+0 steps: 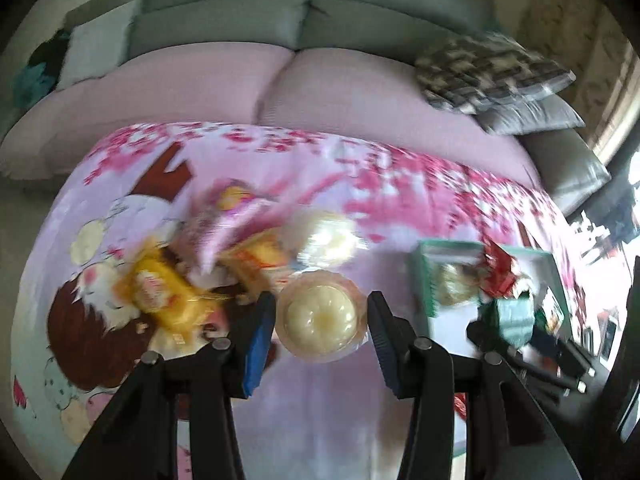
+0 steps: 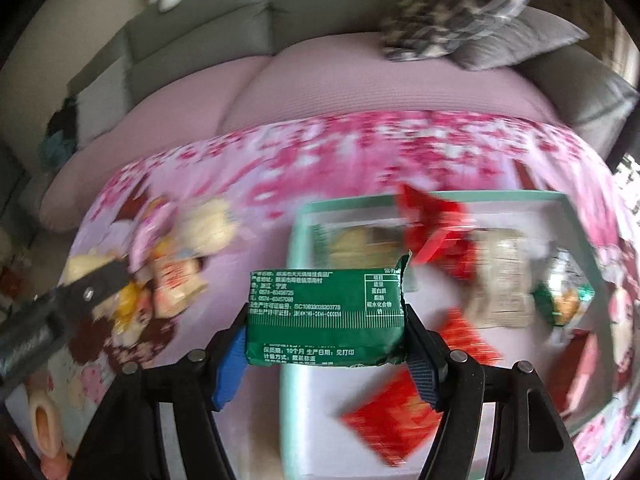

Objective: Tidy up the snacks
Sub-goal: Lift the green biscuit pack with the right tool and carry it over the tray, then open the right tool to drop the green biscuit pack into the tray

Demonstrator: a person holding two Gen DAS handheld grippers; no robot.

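Between the left gripper [image 1: 322, 320] pads a jelly cup [image 1: 322, 320] is clamped and could slip out, while a green packet [image 2: 326, 318] is pinched by the right gripper [image 2: 325, 334].

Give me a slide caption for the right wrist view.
Right gripper grips a green snack packet above a mint tray holding red packets.

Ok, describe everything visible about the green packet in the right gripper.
The green packet is a flat, rectangular foil-like wrapper, dark green with white printed text and a small table on the face turned to the camera. Its upper right corner looks crimped and jagged. It lies roughly level, clamped at both short ends between the right gripper's blue pads, raised above the near edge of the mint-rimmed tray.
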